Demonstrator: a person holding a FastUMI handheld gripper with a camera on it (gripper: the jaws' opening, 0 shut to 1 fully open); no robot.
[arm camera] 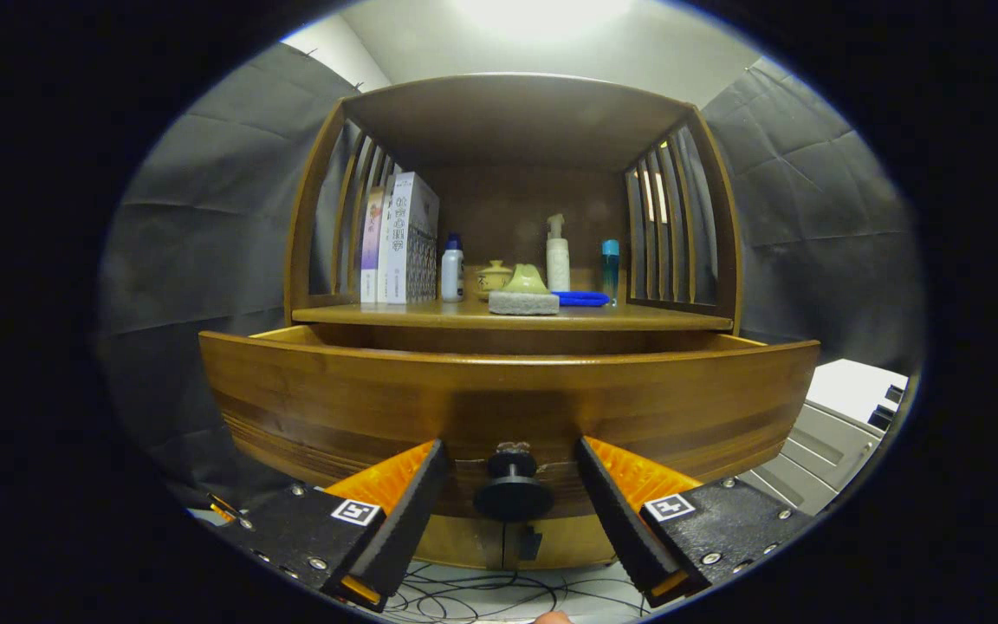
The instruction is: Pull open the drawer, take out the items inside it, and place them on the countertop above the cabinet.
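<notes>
The wooden drawer (508,399) is pulled out toward me, its front panel close ahead. Its dark round knob (514,492) sits between my fingers, with a gap on each side. My gripper (512,459) is open around the knob. The drawer's inside is hidden behind the front panel. Above it is the cabinet's countertop (638,318), where a grey sponge (523,302), a green lid-shaped piece (525,279) and a blue cloth (581,298) lie.
On the countertop stand books (399,238), a white bottle (452,270), a small yellow jar (494,278), a pump bottle (557,256) and a blue tube (610,269). Slatted side walls enclose the shelf. Cables (499,598) lie on the floor below. A white unit (837,425) stands at right.
</notes>
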